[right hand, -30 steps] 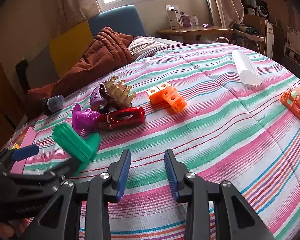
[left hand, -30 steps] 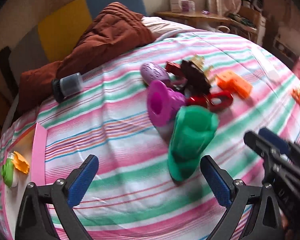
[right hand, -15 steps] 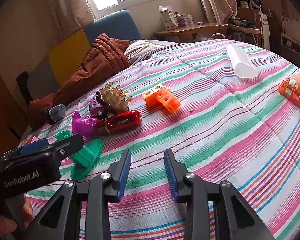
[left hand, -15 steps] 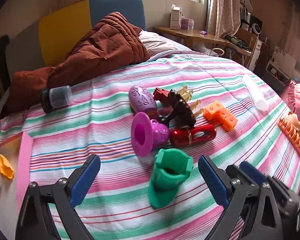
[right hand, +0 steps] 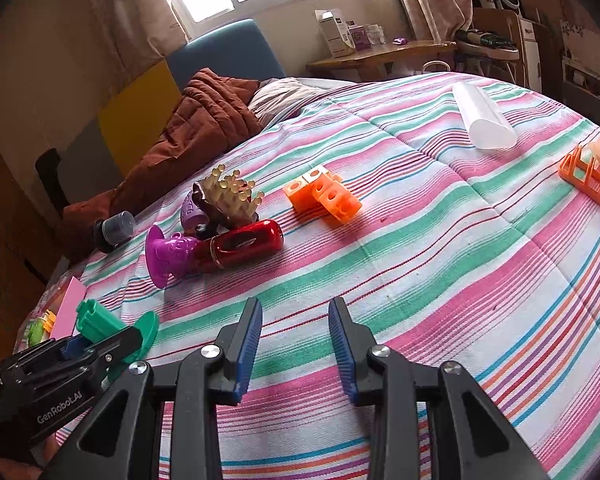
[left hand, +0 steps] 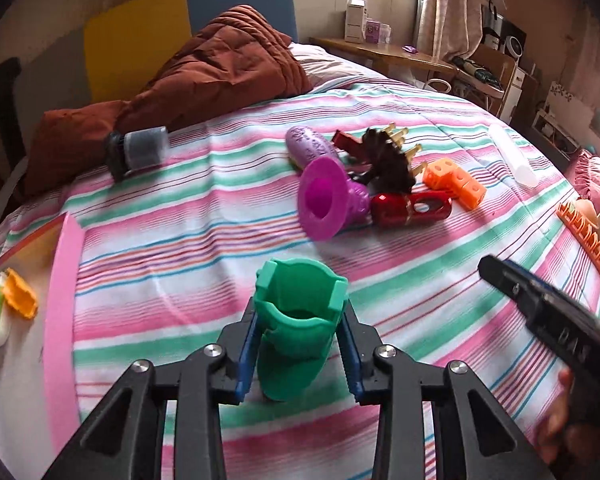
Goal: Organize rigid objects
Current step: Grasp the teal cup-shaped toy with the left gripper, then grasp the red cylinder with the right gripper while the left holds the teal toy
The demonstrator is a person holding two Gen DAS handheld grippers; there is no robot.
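A green plastic cup-shaped toy (left hand: 292, 344) with a flared base lies on the striped bedspread (left hand: 180, 240). My left gripper (left hand: 300, 312) is shut on it, its blue pads pressing both sides just below the rim. The right wrist view shows the same grip at the lower left, on the green toy (right hand: 100, 320). My right gripper (right hand: 295, 308) hovers over the spread, open with nothing between its fingers; its tip also shows in the left wrist view (left hand: 500, 272). Further back lie a purple funnel-shaped toy (left hand: 324, 200), a red case (left hand: 410, 208), a pegged brown brush (left hand: 388, 164) and orange cubes (left hand: 454, 182).
A pink-edged tray (left hand: 62, 280) at the left holds a green and an orange piece (left hand: 18, 294). A dark-lidded jar (left hand: 138, 150) lies by a brown quilt (left hand: 204, 68). A clear tube (right hand: 484, 120) and an orange rack (right hand: 592, 176) lie at the right.
My left gripper moved in over the green toy and closed on it; its jaws stood wide apart before. The right gripper has hardly moved.
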